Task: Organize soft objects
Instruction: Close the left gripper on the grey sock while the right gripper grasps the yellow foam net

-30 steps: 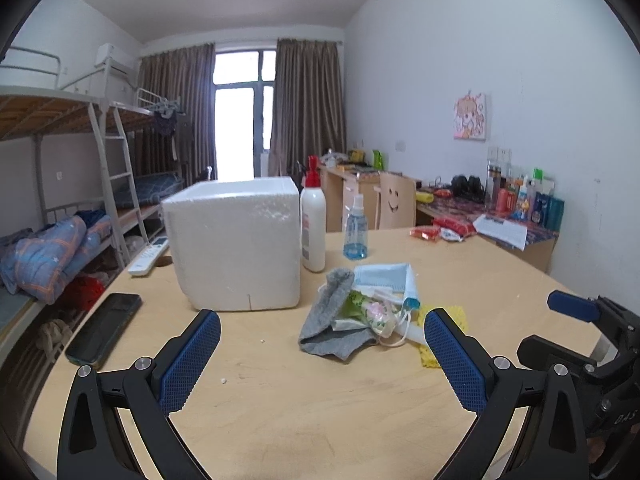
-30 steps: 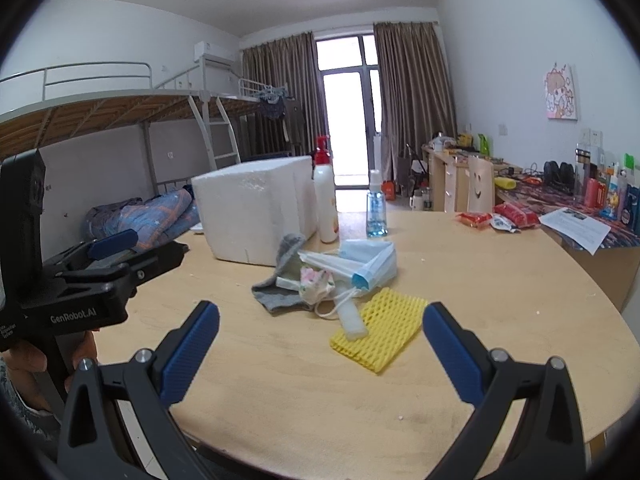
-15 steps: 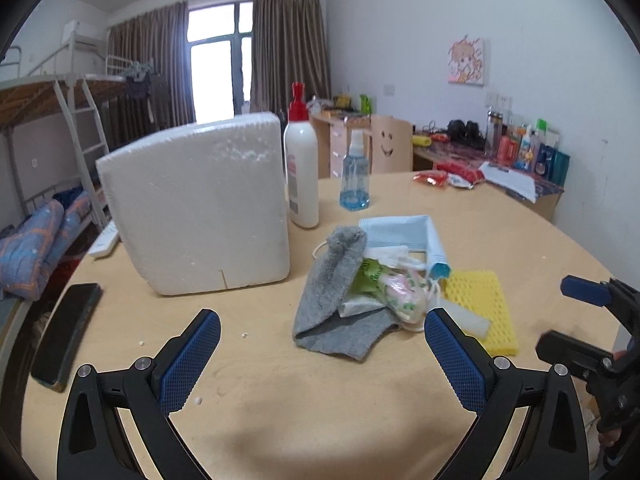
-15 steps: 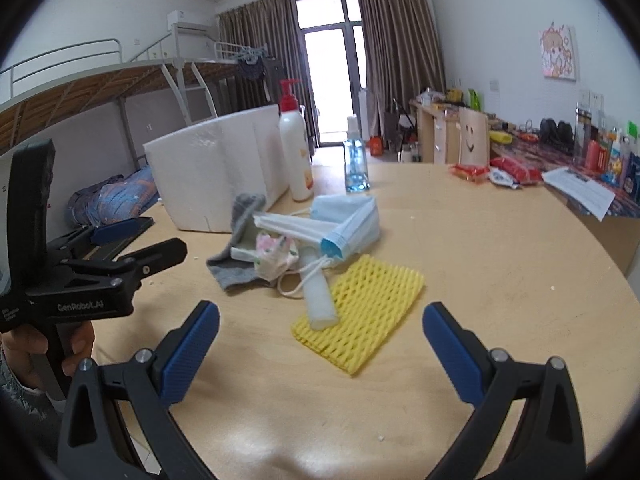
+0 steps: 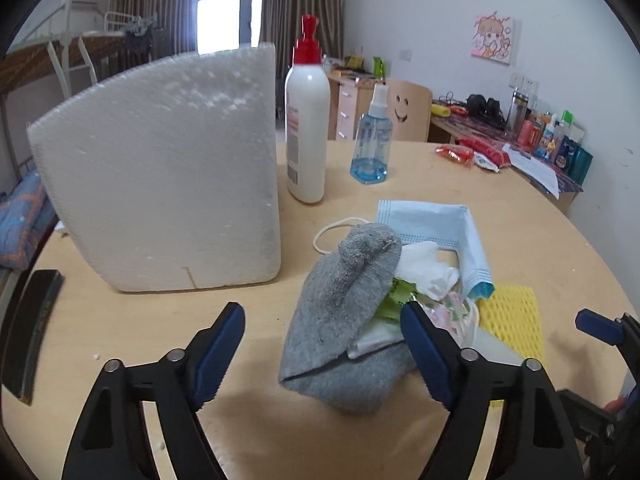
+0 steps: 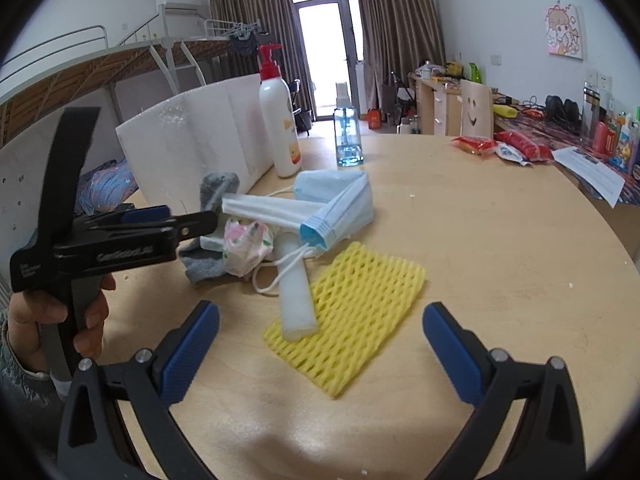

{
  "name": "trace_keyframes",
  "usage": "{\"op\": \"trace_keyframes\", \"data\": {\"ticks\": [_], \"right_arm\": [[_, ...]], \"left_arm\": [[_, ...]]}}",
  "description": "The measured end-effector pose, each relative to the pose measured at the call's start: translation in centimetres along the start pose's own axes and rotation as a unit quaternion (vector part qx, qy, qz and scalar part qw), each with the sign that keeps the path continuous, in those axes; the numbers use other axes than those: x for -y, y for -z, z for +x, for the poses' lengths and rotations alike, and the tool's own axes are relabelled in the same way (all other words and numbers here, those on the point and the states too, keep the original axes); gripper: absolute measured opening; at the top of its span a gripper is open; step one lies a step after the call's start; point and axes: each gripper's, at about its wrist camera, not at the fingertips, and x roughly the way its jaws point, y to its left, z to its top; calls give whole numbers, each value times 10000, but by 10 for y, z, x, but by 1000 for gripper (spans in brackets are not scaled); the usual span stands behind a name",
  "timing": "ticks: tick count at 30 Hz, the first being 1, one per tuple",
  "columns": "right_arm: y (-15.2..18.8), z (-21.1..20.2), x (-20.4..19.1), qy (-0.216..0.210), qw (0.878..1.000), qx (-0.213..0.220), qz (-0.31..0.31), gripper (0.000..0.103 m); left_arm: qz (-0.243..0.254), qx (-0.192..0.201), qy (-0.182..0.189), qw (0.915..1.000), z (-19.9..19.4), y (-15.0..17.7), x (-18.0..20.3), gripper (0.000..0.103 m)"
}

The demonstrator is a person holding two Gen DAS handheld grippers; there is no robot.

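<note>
Your left gripper (image 5: 322, 344), fingers closing but not yet touching, straddles the fuzzy grey knit sock (image 5: 346, 316) lying lengthwise away from you; your right gripper (image 6: 320, 354) gapes empty.

**Both grippers nearer the pile; left jaws closing**

Left gripper (image 5: 322, 350) now sits lower and closer than a second ago; the grey sock (image 5: 348, 320) lies between its jaws, which are closing from full width, pads not yet pressing. Right gripper (image 6: 320, 350) has advanced toward the yellow foam net (image 6: 348, 320), jaws wide.
</note>
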Motion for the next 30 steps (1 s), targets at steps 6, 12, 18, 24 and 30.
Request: {"op": "trace_keyframes", "data": {"ticks": [6, 12, 18, 24, 30], "right_arm": [[-4, 7, -1, -59, 9999, -78, -77, 103], [-7, 12, 1, -48, 9998, -181, -93, 103], [-8, 20, 3, -15, 9995, -310, -86, 100], [-5, 27, 3, 40, 9984, -542, -134, 88], [-2, 30, 6, 160, 9974, -686, -146, 75]], "left_arm": [[-94, -108, 115, 9998, 8, 0, -5, 51], [-177, -152, 271, 9994, 13, -1, -10, 24], [-169, -76, 362, 9992, 13, -1, -15, 7], [-229, -26, 481, 9986, 8, 0, -20, 5], [-262, 137, 696, 9971, -1, -1, -22, 5]]}}
